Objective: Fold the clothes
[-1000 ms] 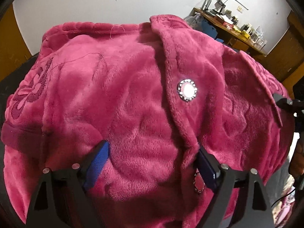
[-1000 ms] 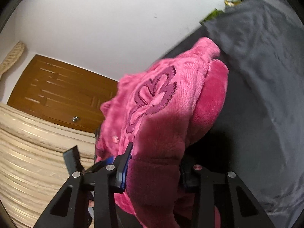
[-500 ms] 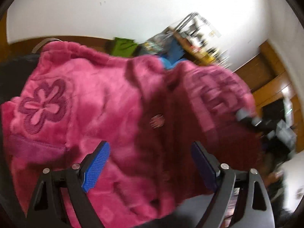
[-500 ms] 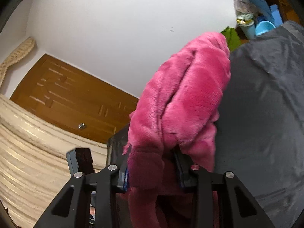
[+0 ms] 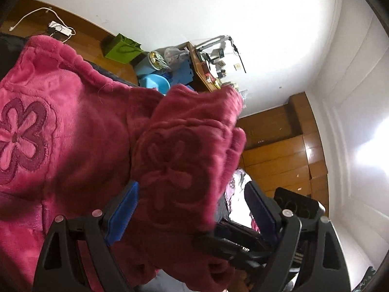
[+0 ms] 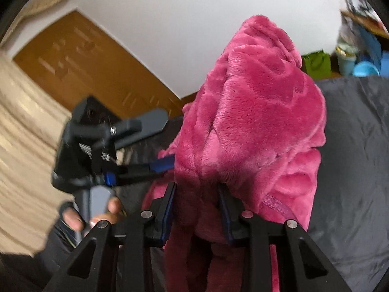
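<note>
A plush pink garment with stitched flowers fills the left wrist view. One thick fold of it, with an embossed flower, is raised between the wide jaws of my left gripper. Its left pad touches the cloth and its right pad stands free, so this gripper is open. In the right wrist view my right gripper is shut on a bunched part of the garment, which rises as a hump above the jaws. The left gripper's blue pad meets the cloth from the left, held by a hand.
A dark grey sheet lies under the garment. Beyond it are a green bag, a blue basin, a cluttered wooden desk and a power strip on the floor. A wooden door stands at the left.
The left gripper has risen and tilted away from the buttoned front, and a raised fold now sits between its jaws. The right gripper has narrowed on the bunched cloth and carried it sideways.
</note>
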Demonstrator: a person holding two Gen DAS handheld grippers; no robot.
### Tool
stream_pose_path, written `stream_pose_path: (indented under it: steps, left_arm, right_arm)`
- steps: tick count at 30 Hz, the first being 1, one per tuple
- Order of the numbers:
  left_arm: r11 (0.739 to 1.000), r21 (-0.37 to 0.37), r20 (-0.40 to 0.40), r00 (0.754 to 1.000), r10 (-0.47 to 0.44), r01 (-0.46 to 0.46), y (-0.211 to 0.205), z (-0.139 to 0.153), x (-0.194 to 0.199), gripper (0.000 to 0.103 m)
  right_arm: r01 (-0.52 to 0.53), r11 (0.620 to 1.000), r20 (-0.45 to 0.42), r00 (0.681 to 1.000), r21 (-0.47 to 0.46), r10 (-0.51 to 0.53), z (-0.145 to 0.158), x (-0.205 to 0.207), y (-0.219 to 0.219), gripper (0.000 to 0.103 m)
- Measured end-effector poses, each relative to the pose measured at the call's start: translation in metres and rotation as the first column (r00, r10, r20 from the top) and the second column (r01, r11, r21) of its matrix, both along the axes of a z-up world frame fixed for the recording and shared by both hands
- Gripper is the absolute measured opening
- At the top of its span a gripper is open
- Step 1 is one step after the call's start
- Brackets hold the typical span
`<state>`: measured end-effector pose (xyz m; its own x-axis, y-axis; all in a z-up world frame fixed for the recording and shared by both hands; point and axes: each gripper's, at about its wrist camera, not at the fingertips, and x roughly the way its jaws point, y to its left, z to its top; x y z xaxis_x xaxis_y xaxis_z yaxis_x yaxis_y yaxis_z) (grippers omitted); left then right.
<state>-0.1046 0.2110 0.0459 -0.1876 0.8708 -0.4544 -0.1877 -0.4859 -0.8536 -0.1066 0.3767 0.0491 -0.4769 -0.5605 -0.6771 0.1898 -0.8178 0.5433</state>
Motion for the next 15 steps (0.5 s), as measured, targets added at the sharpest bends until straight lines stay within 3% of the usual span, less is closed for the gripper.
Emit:
stream_pose_path:
  steps: [7,12,15]
  left_arm:
    - [0.995,-0.076,-0.004,0.997,-0.072,0.072,0.002,0.008,0.007,0.091]
    - [0.965,-0.231,-0.005,0.991,-0.131,0.126,0.028,0.004,0.010,0.092]
    - [0.953,-0.280,0.033,0.993,-0.116,0.120,0.034,-0.004,0.007,0.092]
  right_arm:
    - [-0.038,0.999,-0.012,0.999,-0.001,0.038,-0.021,0.001,0.004,0.036]
    - [-0.043,0.999,-0.016,0.999,-0.017,0.043,-0.036,0.007,0.009,0.043]
    - [-0.046,0.999,-0.027,0.999,-0.019,0.046,-0.044,0.012,0.012,0.043]
